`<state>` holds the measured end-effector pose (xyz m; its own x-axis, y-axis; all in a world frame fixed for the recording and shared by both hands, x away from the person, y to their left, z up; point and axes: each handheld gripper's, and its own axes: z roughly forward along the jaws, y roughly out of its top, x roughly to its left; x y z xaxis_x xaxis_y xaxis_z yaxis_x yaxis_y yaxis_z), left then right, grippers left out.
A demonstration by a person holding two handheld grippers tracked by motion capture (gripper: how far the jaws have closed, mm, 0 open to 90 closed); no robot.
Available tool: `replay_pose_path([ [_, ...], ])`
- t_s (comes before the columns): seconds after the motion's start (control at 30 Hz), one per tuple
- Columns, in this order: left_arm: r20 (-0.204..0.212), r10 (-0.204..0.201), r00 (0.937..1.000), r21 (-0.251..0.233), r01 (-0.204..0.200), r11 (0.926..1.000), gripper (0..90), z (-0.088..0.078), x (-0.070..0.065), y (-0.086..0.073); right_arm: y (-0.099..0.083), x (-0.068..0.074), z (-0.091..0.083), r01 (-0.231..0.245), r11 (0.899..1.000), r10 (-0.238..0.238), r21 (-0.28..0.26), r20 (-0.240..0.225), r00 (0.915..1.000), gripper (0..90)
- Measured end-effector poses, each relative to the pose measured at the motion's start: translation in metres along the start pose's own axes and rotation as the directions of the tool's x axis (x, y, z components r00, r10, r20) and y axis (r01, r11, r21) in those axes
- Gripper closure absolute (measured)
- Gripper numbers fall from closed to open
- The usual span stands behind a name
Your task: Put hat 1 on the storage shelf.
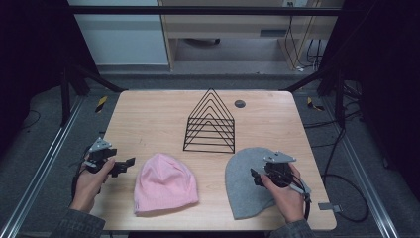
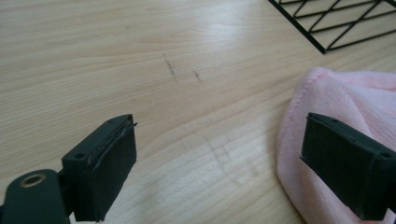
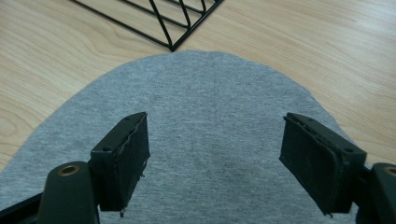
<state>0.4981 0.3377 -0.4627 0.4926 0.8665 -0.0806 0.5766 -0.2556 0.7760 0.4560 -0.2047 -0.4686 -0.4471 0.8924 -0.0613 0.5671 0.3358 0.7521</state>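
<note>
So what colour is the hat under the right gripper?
Plain grey; the hat shows best in the right gripper view.

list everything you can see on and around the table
pink beanie: 1, pink, flat on the table's near left
grey beanie: 1, grey, flat on the near right, under the right hand-held gripper
wire rack: 1, black, triangular, standing at mid table
table: 1, light wood
round cap: 1, dark, in the tabletop's far right
left hand-held gripper: 1, black, open, beside the pink beanie
right hand-held gripper: 1, black, open, over the grey beanie
</note>
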Motion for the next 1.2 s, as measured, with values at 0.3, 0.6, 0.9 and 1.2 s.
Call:
replay_pose_path([
  [0.3, 0.064, 0.035, 0.9974, 0.009, -0.036, 0.9993, 10.4, -0.001, -0.020, 0.008, -0.002, -0.003, 0.001, 0.080, 0.997, -0.079, -0.020, 0.015, 0.9967, 28.0],
  [0.6, 0.113, 0.070, 0.9911, 0.006, -0.071, 0.9974, 10.0, -0.002, -0.035, 0.012, -0.003, -0.002, 0.000, 0.064, 0.998, -0.063, -0.009, 0.047, 0.9969, 27.1],
  [0.9, 0.138, 0.127, 0.9822, 0.006, -0.129, 0.9916, 10.3, 0.006, -0.046, 0.034, -0.005, -0.007, -0.002, 0.042, 0.999, -0.042, -0.010, 0.081, 0.9958, 28.0],
  [1.2, 0.136, 0.172, 0.9756, 0.123, -0.189, 0.9742, 13.4, 0.021, -0.046, 0.056, -0.005, -0.010, -0.005, -0.014, 1.000, 0.015, -0.008, 0.076, 0.9970, 26.8],
])
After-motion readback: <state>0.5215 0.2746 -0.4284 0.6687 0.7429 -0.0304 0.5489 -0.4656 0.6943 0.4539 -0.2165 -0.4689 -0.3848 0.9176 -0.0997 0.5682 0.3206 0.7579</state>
